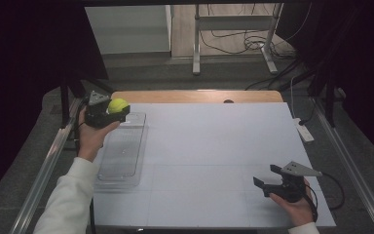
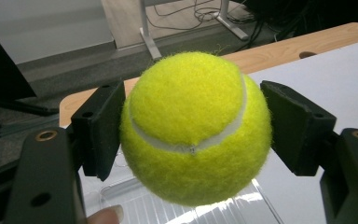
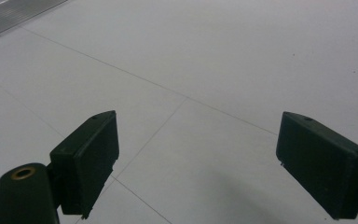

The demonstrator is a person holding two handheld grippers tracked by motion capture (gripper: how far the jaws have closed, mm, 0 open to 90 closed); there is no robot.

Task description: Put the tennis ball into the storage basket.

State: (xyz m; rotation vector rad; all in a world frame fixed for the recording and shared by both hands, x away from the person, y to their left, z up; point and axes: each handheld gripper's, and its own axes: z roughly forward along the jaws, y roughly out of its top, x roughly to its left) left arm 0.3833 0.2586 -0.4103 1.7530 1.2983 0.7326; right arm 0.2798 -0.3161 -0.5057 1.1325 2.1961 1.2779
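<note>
The left gripper [image 2: 193, 128] pinched the tennis ball [image 2: 195, 126] across its middle. The ball looked light, springy and fuzzy, so it should grip well there. The right gripper [image 3: 214, 158] stood spread.

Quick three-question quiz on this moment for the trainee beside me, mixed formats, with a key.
1. True or false: the left gripper is shut on the tennis ball.
2. What lies on the table below the held ball? A) a clear plastic tray B) a metal bowl C) a cardboard box
3. In a few words: how do the jaws of the right gripper stand, and is anything between them?

Key
1. True; both pads press the ball's sides.
2. A; the clear plastic tray sits near the table's left edge.
3. Wide apart, nothing between them, only bare table surface ahead.
</note>
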